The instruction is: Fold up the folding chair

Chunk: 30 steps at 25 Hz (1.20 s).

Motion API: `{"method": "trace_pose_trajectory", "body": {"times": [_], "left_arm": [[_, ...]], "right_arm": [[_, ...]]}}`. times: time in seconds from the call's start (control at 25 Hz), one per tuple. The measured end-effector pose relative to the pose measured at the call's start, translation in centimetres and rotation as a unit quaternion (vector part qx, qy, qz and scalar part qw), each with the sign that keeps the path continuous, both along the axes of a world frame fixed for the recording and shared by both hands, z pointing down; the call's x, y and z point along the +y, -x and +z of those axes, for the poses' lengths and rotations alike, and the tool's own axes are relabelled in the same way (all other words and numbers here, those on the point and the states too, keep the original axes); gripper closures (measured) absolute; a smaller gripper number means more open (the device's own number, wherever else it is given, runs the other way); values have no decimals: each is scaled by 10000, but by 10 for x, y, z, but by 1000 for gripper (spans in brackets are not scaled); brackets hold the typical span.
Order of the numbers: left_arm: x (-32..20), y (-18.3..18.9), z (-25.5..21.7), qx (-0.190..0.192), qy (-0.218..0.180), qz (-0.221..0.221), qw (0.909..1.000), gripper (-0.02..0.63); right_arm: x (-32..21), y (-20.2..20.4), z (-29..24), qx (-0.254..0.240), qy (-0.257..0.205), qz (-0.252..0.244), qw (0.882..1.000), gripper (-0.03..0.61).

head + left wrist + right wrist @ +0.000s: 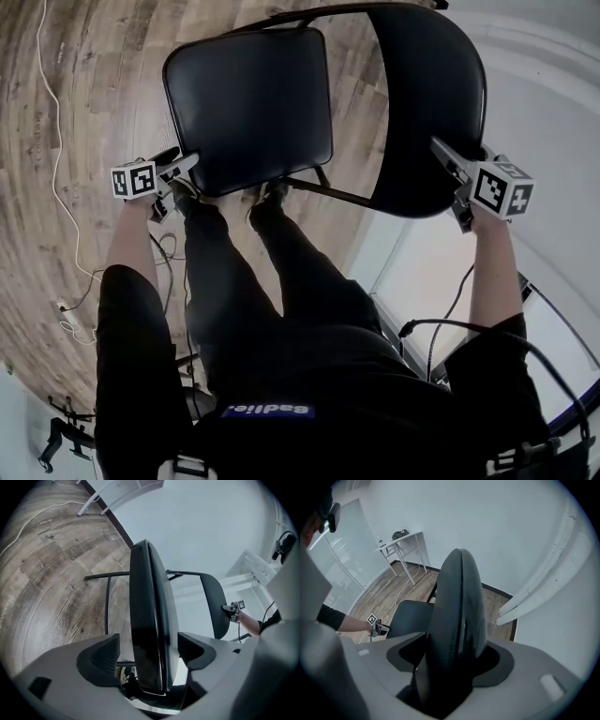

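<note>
The black folding chair stands opened out on the wooden floor, its padded seat (pixel 248 103) to the left of its curved backrest (pixel 431 103). My left gripper (pixel 187 167) is at the seat's near left corner. In the left gripper view its jaws stand open around the seat's edge (pixel 150 597), with a gap showing beside the left pad. My right gripper (pixel 442 155) is shut on the backrest's top rim (pixel 457 602), which fills the space between its jaws. The chair's thin metal frame (pixel 108 602) runs below the seat.
The person's legs (pixel 272 272) stand right against the seat's front. A white cable (pixel 52 141) and a power strip (pixel 67 323) lie on the floor at left. A white wall (pixel 544 112) rises to the right, and a white table (pixel 405 541) stands by the far wall.
</note>
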<state>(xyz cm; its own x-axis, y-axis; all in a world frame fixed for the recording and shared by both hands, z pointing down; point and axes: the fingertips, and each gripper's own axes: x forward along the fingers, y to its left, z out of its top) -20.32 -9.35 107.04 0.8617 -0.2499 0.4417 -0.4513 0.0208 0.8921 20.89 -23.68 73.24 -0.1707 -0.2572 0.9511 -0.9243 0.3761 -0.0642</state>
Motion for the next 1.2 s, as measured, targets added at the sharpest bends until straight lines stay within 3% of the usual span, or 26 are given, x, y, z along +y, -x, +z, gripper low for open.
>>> {"method": "trace_pose_trajectory", "body": {"times": [0.48,0.72,1.2], "left_arm": [[-21,-30,13,796,-143,211,9965,247],[-23,-53,13,724,-267,405,9962,260],[-12,-52,13,558,279,324,9975,279]], "right_arm": [[3,-1,3,-31,176,-72,9998,331],[4,-6,6,1,224,-79,9997,341],[7,5,4,-240,412,-369,9982,411]]}}
